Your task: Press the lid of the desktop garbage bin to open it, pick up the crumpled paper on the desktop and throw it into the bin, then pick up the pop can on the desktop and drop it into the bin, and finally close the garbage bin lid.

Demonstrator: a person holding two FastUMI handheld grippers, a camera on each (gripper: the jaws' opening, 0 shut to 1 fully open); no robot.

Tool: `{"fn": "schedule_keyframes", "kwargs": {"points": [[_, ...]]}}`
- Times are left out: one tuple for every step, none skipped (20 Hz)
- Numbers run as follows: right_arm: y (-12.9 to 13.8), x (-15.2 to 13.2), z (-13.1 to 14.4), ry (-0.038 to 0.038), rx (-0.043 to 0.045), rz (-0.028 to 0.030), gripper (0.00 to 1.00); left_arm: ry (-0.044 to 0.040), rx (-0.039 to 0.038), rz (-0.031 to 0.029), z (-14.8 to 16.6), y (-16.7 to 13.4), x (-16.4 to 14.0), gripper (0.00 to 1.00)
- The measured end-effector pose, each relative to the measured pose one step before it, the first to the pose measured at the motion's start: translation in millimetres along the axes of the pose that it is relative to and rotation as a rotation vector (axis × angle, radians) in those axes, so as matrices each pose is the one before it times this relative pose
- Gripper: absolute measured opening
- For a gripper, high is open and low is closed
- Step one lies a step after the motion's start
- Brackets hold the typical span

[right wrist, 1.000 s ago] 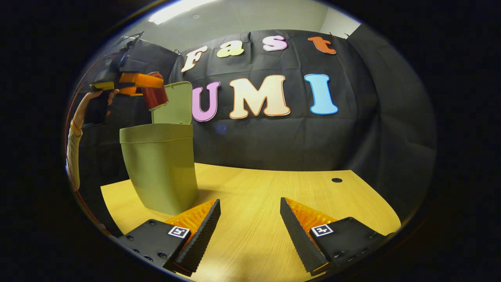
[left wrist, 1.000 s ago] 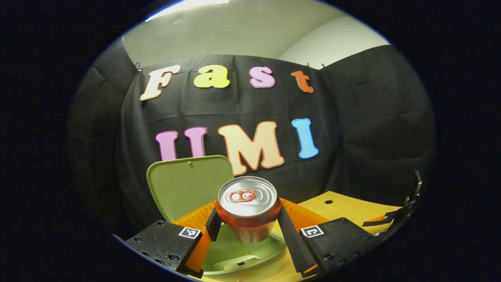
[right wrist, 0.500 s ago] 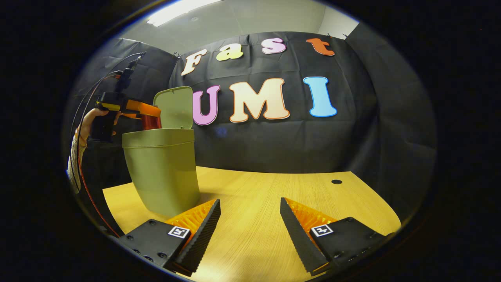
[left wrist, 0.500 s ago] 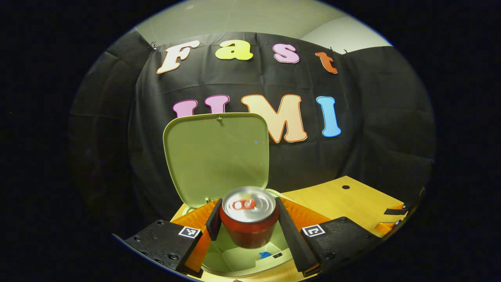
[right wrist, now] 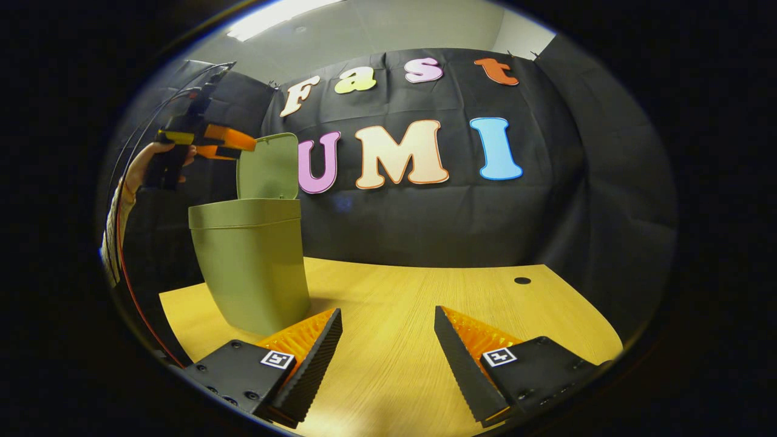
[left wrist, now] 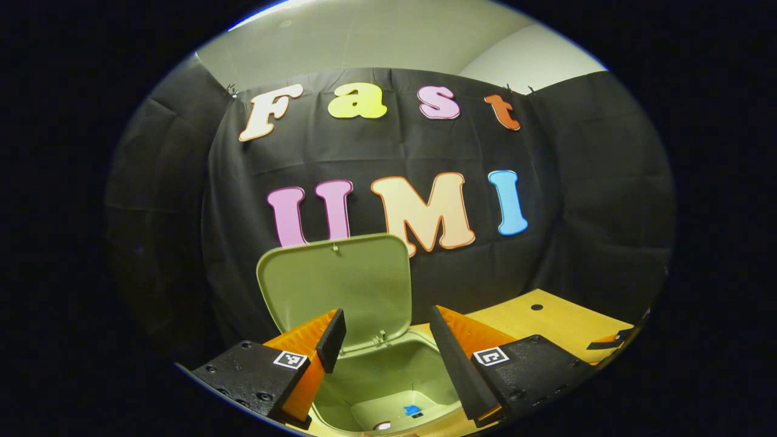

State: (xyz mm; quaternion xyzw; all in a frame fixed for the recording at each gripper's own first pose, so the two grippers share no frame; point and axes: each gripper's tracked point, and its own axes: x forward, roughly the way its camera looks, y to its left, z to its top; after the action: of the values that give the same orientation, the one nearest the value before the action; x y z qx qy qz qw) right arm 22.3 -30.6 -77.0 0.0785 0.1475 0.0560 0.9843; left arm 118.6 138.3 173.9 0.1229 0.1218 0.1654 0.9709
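The left hand-held gripper (left wrist: pixel 382 340) is held open and empty above the bin (left wrist: pixel 388 376); the lid (left wrist: pixel 340 285) stands raised. The right hand-held gripper (right wrist: pixel 388 340) is open over the tabletop (right wrist: pixel 425 291).

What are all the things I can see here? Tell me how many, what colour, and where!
Garbage bin: one, olive green, standing on the table's left part in the right gripper view, directly under the left gripper in the left gripper view.
Bin lid: one, olive green, standing open at the bin's back edge.
Table: one, yellow wood-look top, with a small dark round hole near its far right corner.
Small things at the bin's bottom: a blue bit and a pale bit, too small to tell.
Left gripper: one, open, nothing between its fingers, above the bin's mouth.
Right gripper: one, open, low over the table.
Hand: one, holding the left gripper, with a pale sleeve.
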Motion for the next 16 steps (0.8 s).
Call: {"fn": "schedule_keyframes", "kwargs": {"points": [[-0.4,-0.33,0.66,-0.00177,0.00144,-0.00001,0.96,-0.01218,0.00343,0.00445,11.46,0.28,0.85,0.84],[-0.01,-0.4,1.35,-0.00209,0.0049,0.00174,0.96,-0.01394,0.00587,0.00412,9.39,-0.07,0.03,0.84],[0.45,-0.88,0.91,-0.00372,0.00915,0.00481,0.96,-0.0136,0.00872,0.00838,10.22,0.88,1.32,0.84],[1.93,-0.96,2.05,-0.00428,0.00992,0.00707,0.96,-0.01483,0.01071,0.01083,9.34,2.32,3.15,0.84],[1.09,-0.65,0.64,-0.00371,0.00877,0.00652,0.96,-0.01064,0.00833,0.01436,9.15,3.81,4.71,0.83],[0.86,-0.67,1.39,-0.00413,0.00395,0.00382,0.96,-0.00917,0.00424,0.01881,8.56,3.99,3.76,0.83],[-1.01,0.29,1.63,-0.00382,-0.0005,-0.00109,0.96,-0.00697,-0.00112,0.02,7.67,5.65,6.71,0.85],[-1.34,0.35,0.51,-0.00054,-0.00289,-0.00415,0.96,-0.00322,-0.00675,0.01869,4.76,4.38,5.17,0.9],[-1.38,-0.76,-1.08,-0.00041,-0.00287,-0.00483,0.96,0.00412,-0.00686,0.01774,2.85,4.88,8.28,0.92],[-1.54,-0.17,0.07,-0.00044,-0.00119,-0.00469,0.96,0.00362,-0.00219,0.02219,1.56,5.61,7.21,0.86],[-2.28,-1.25,0.36,-0.00117,0.00129,-0.004,0.96,0.00618,0.00388,0.02308,0.65,6.44,9.46,0.92],[-0.7,-0.05,0.29,-0.00032,0.00232,-0.00194,0.96,0.00766,0.00465,0.0247,-1.89,6.01,8.1,0.86],[-0.99,-0.06,0.0,0.00002,0.00213,-0.00173,0.96,0.01589,0.00675,0.01893,-3.57,4.89,8.51,0.86],[-0.86,0.3,0.14,0.0,0.00071,-0.00326,0.96,0.01591,0.00314,0.01226,-5.0,4.07,7.29,0.86],[-1.12,-0.47,0.3,-0.00168,-0.0005,-0.00234,0.96,0.01918,-0.00107,0.01476,-3.3,3.61,8.86,0.86],[0.38,-0.09,0.88,-0.00271,0.00014,-0.00055,0.96,0.017,-0.00701,0.01448,-3.73,3.66,6.03,0.86]]}}
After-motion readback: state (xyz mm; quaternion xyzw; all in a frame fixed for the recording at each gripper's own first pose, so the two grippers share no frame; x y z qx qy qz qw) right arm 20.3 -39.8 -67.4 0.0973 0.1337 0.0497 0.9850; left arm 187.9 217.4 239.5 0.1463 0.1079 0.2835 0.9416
